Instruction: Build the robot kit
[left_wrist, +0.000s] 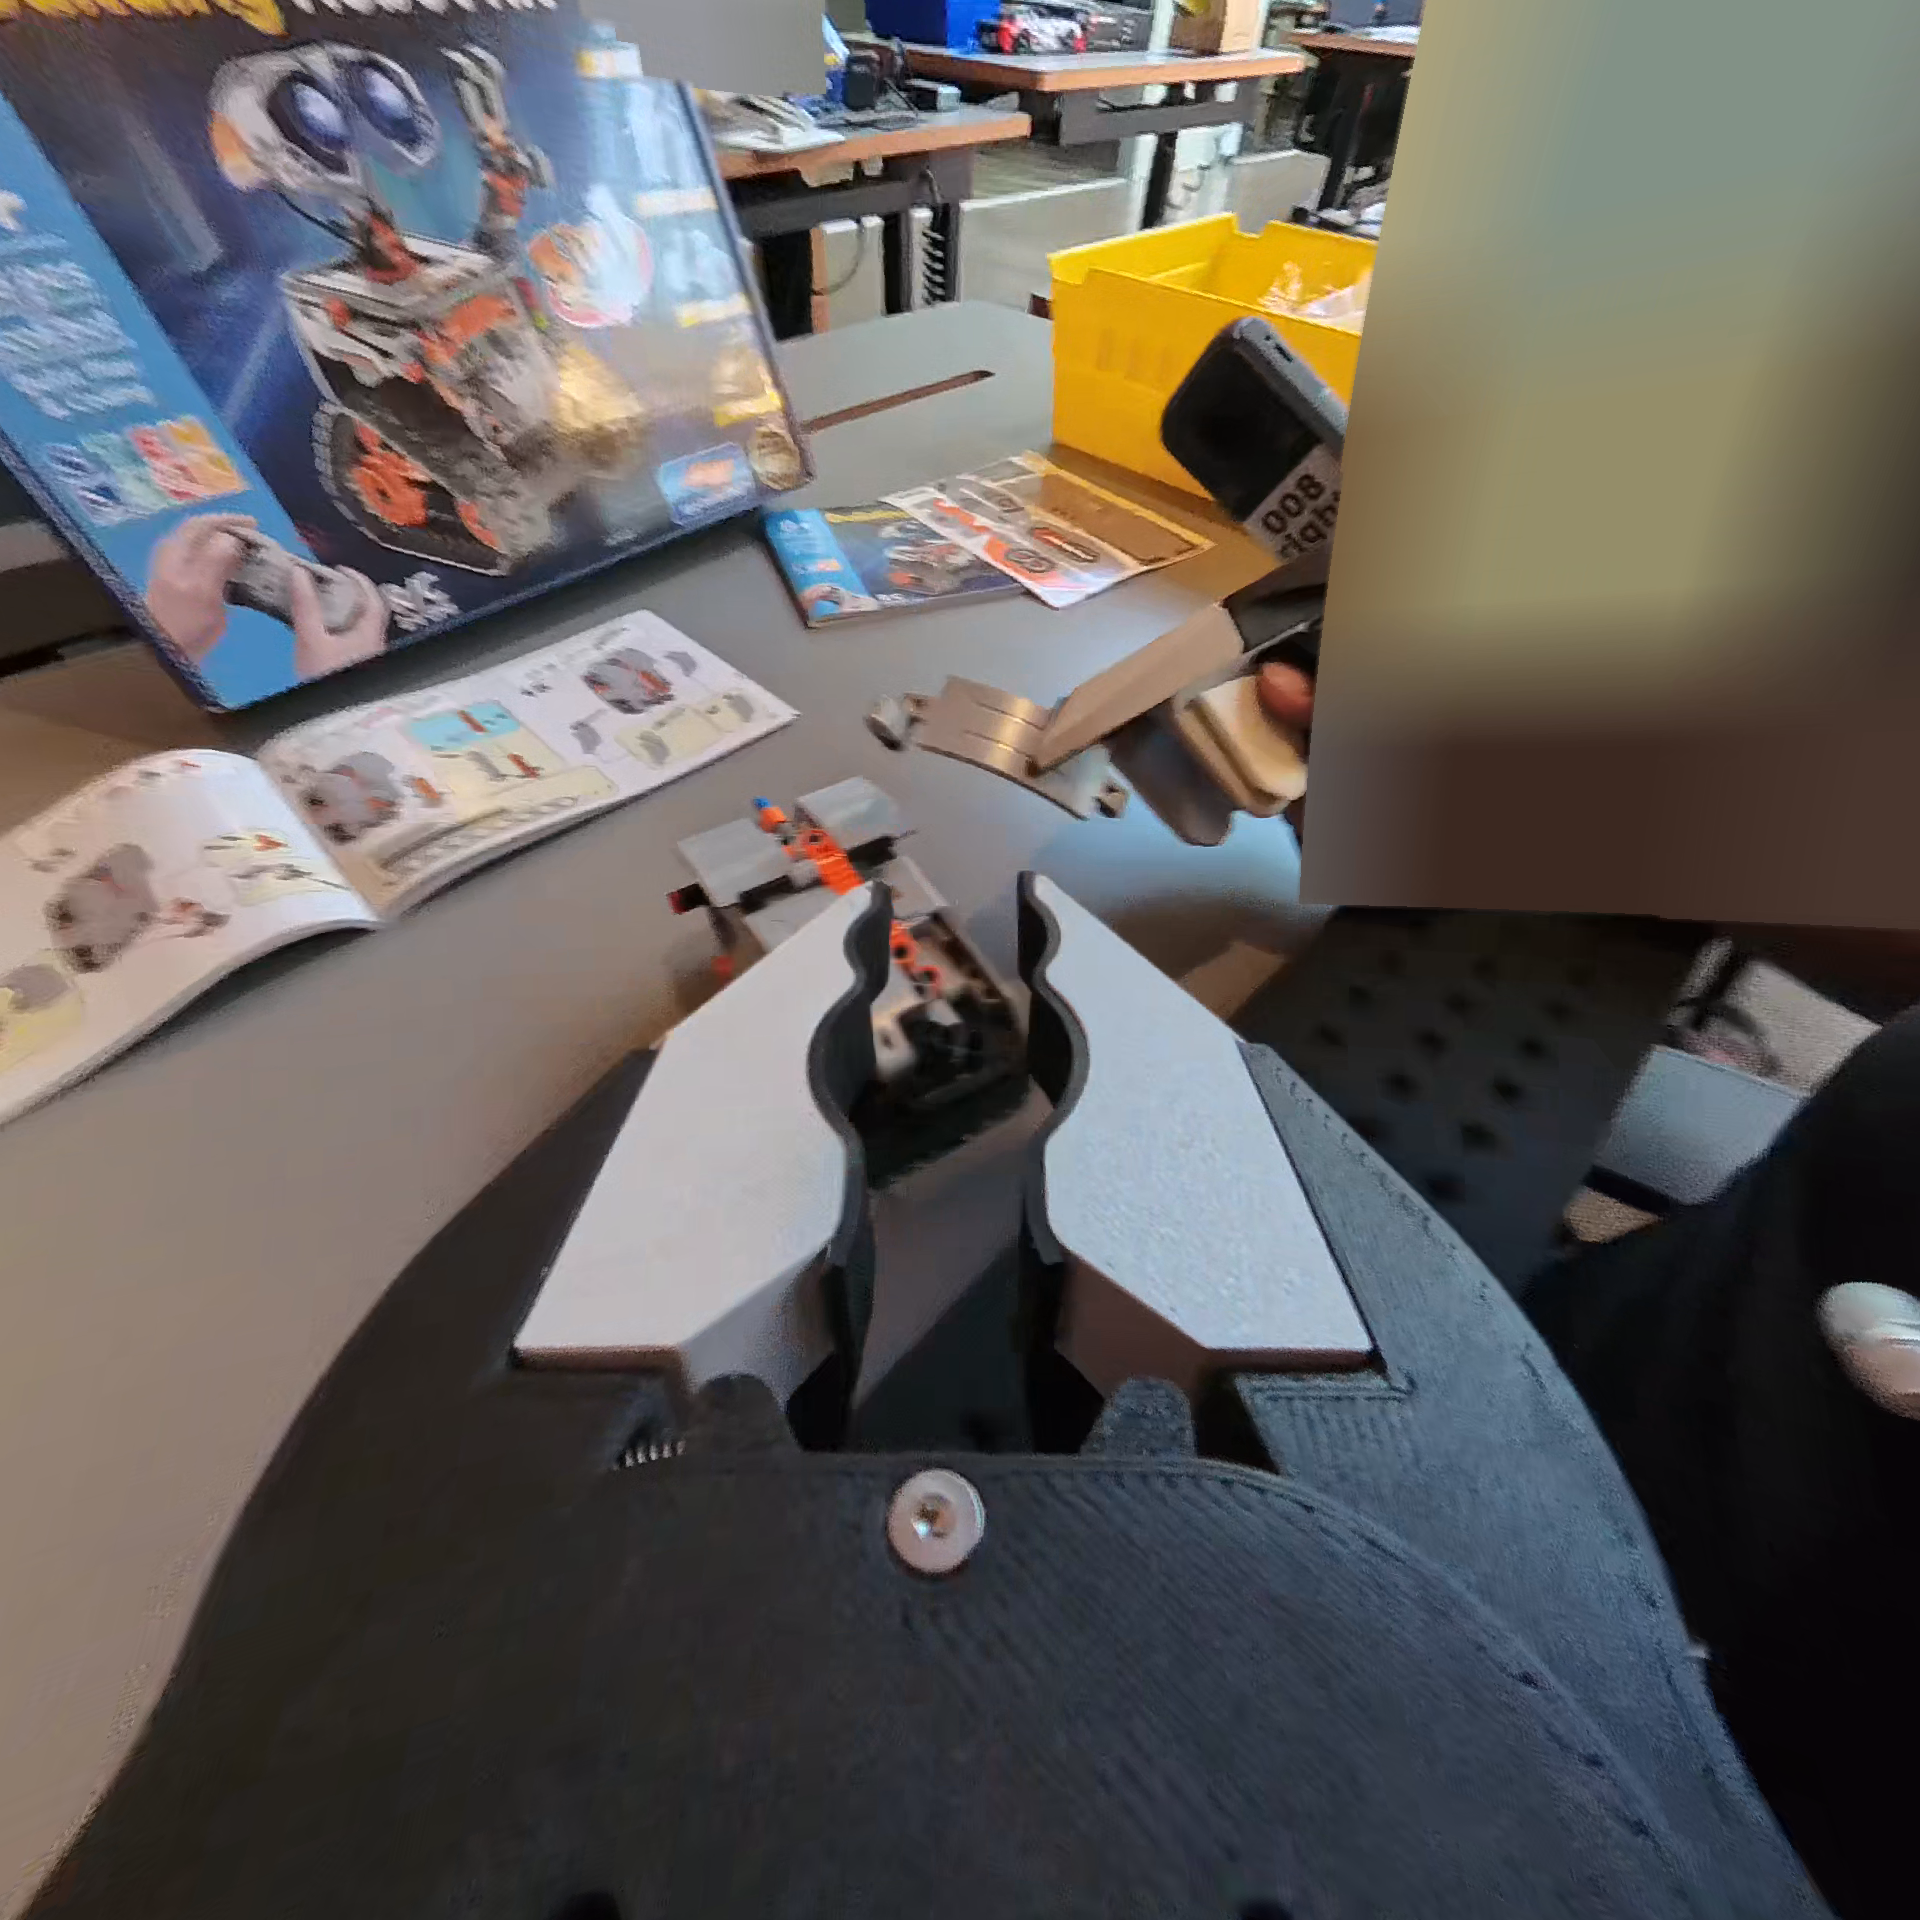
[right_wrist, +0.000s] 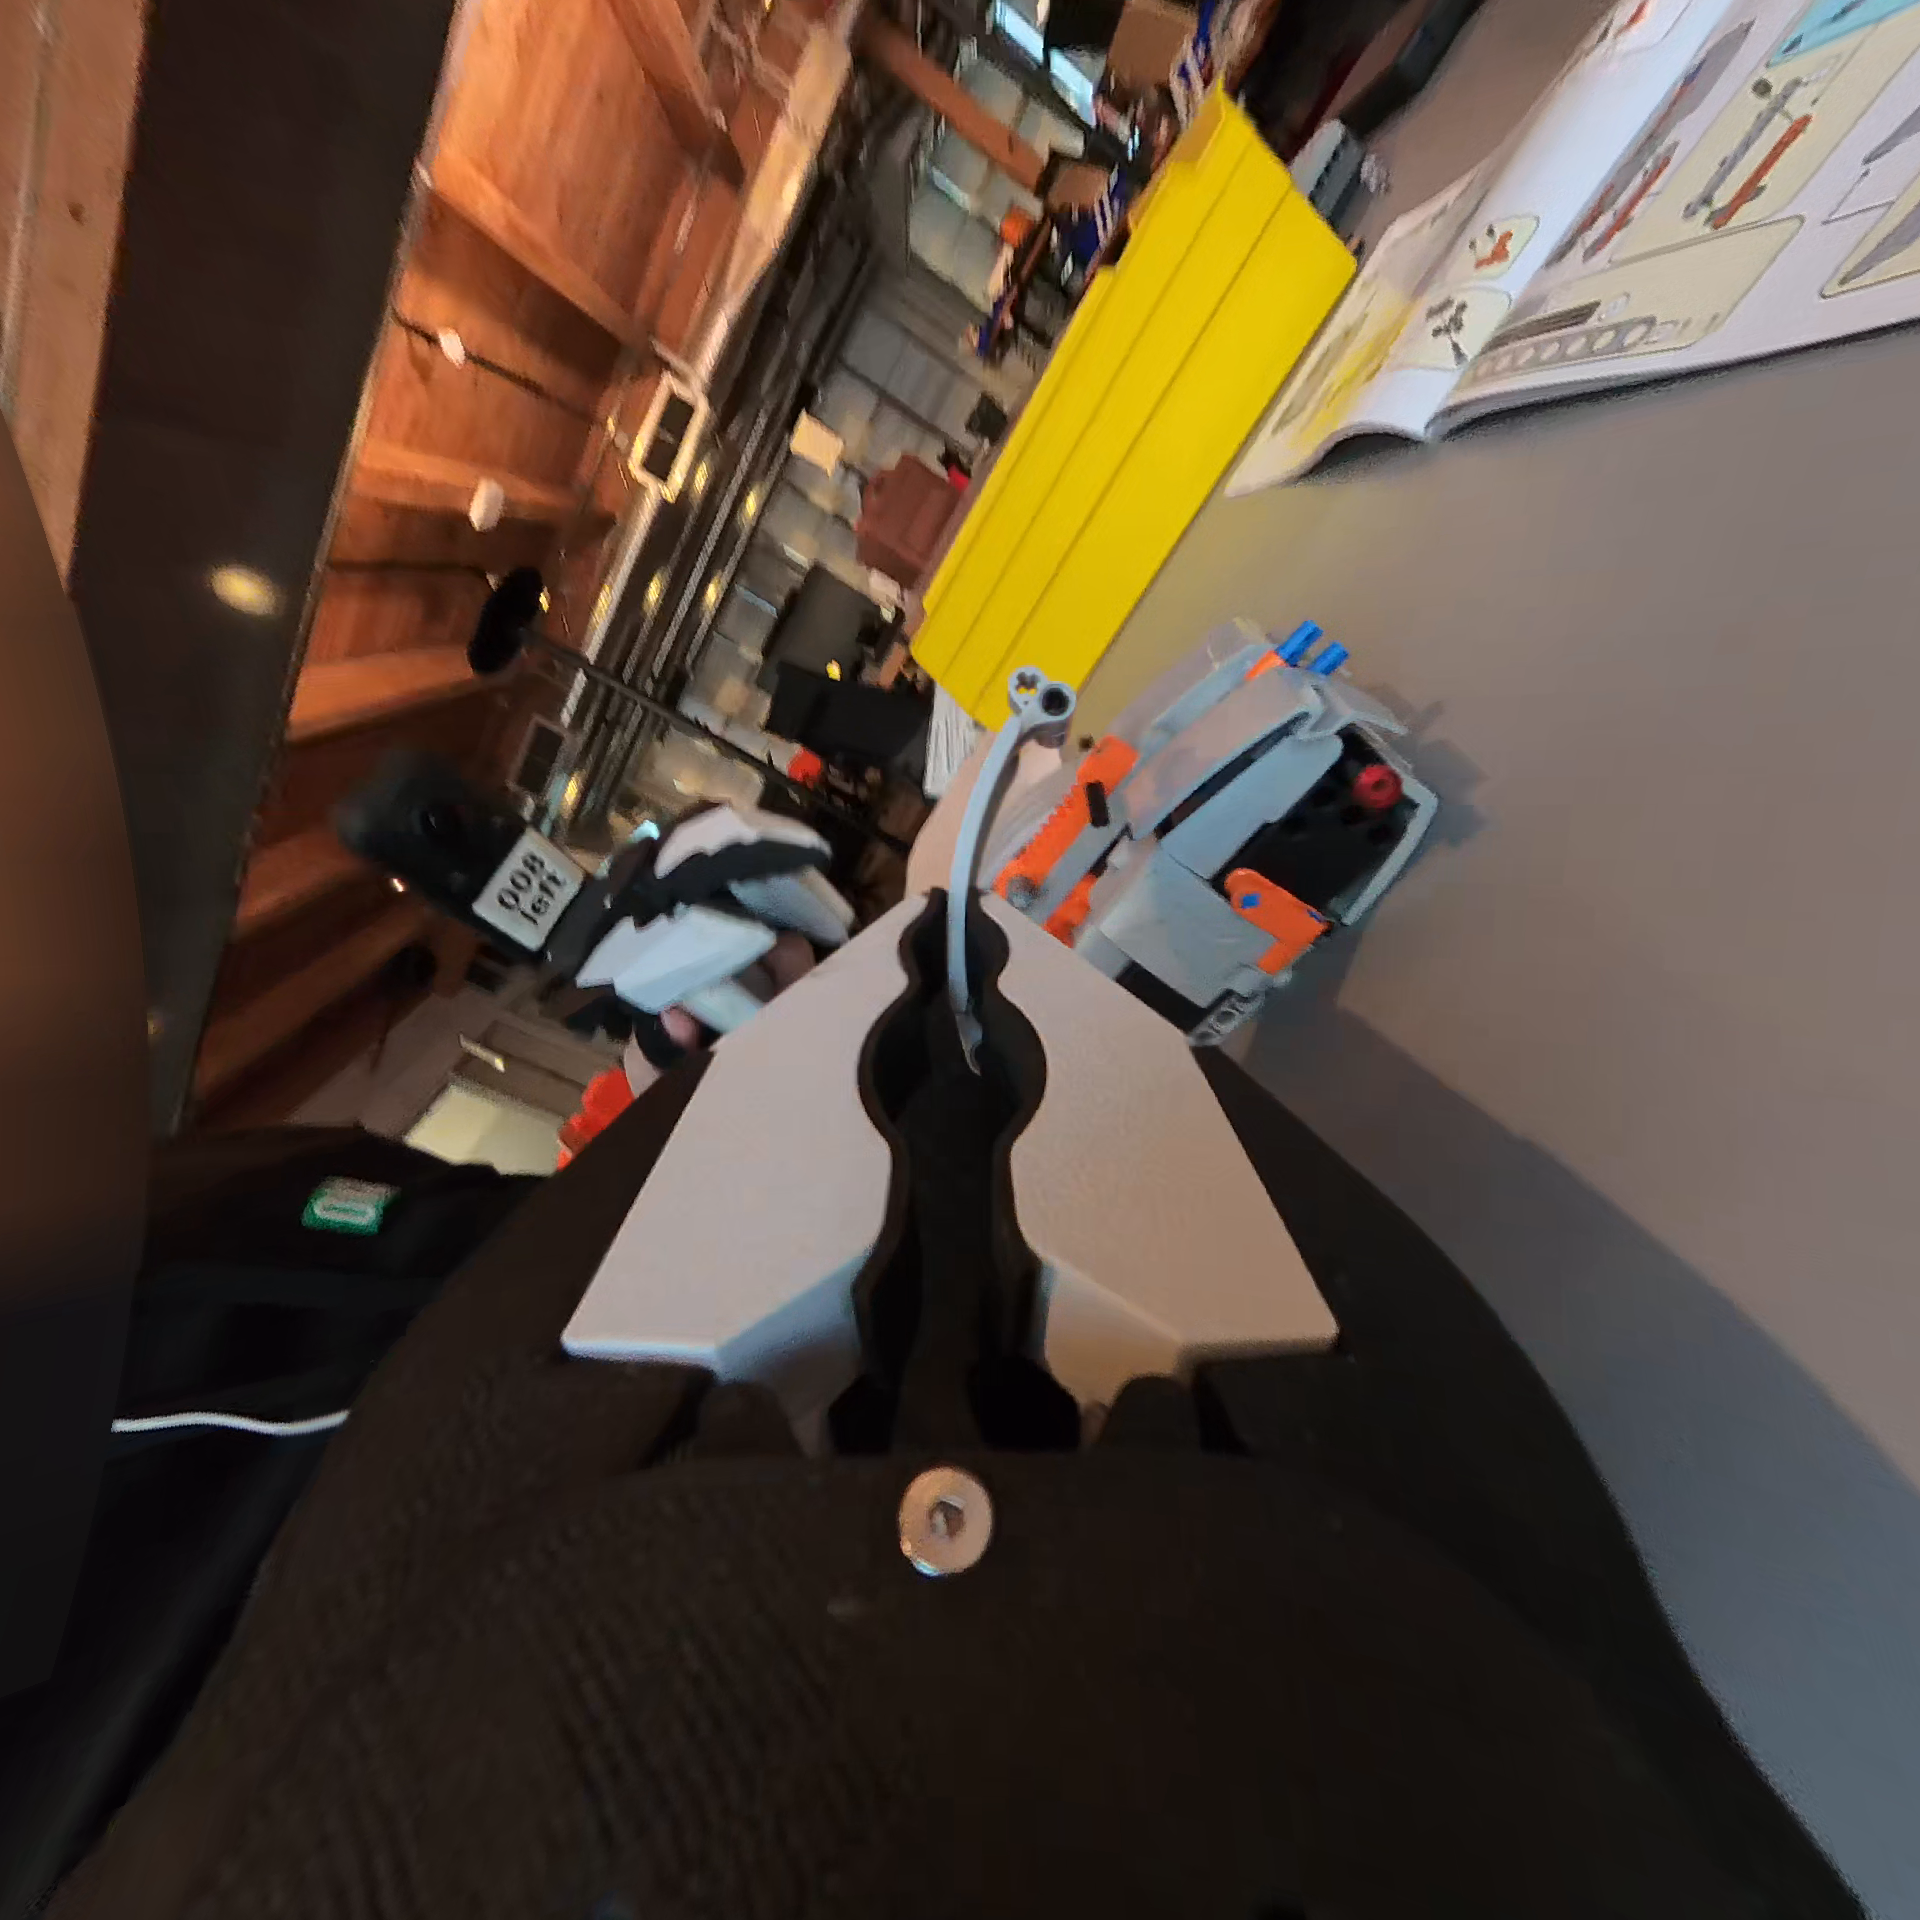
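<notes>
Just ahead of the left hand-held gripper (left_wrist: 951, 914), whose fingers are parted with nothing clamped, a grey and orange brick model (left_wrist: 821, 883) is seen standing on the grey table (left_wrist: 312, 1195). A curved grey panel piece (right_wrist: 982, 831) is pinched between the closed fingers of the right hand-held gripper (right_wrist: 961, 935), just beside the model. An open instruction booklet (left_wrist: 343, 821) lies left of the left gripper, a toy box (left_wrist: 395, 312) and a yellow bin (left_wrist: 1174, 343) farther beyond.
</notes>
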